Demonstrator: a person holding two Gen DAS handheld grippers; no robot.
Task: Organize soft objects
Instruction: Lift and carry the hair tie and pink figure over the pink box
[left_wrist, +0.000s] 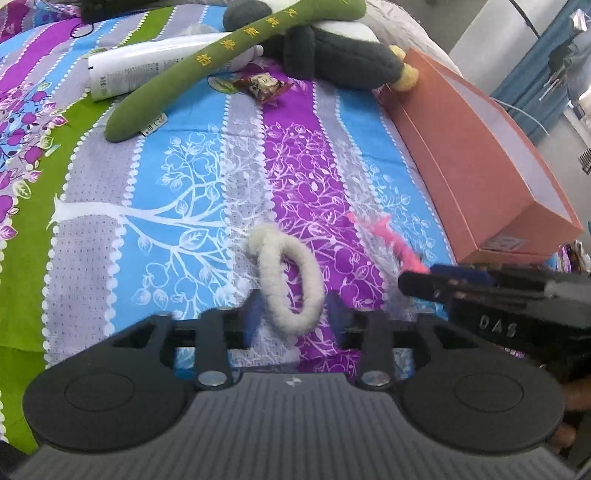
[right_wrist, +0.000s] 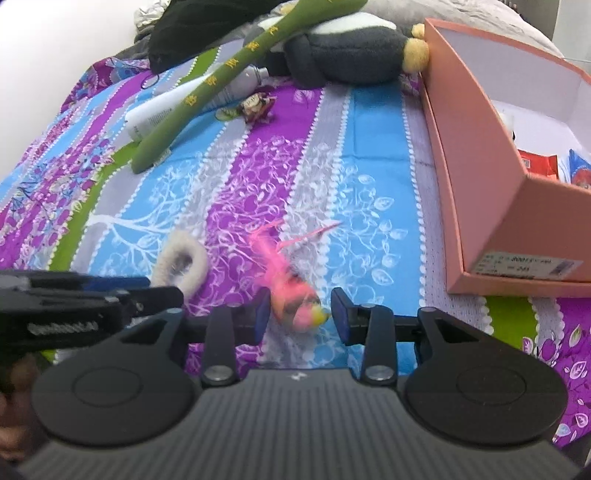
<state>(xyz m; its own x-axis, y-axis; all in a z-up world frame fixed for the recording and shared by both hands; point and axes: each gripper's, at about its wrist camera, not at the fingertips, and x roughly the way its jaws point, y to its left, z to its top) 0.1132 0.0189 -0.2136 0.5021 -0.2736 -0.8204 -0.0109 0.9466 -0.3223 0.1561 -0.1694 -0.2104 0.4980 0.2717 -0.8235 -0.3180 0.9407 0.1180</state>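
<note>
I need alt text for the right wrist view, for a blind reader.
The right gripper stands open around a pink feathered toy bird on a striped floral bedsheet. A white fuzzy ring lies to its left and an open orange box to its right.

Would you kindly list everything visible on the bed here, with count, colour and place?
fluffy ring: one, cream, between the left gripper's open jaws
feathered bird toy: one, pink, between the right gripper's jaws, pads apart from it
long plush: one, green with yellow characters, far side
penguin plush: one, dark grey and white, far side
tube: one, white, under the long plush
snack packet: one, reddish, near the tube
box: one, salmon, right, open
bedsheet: one, striped
left gripper: one, black
right gripper: one, black
</note>
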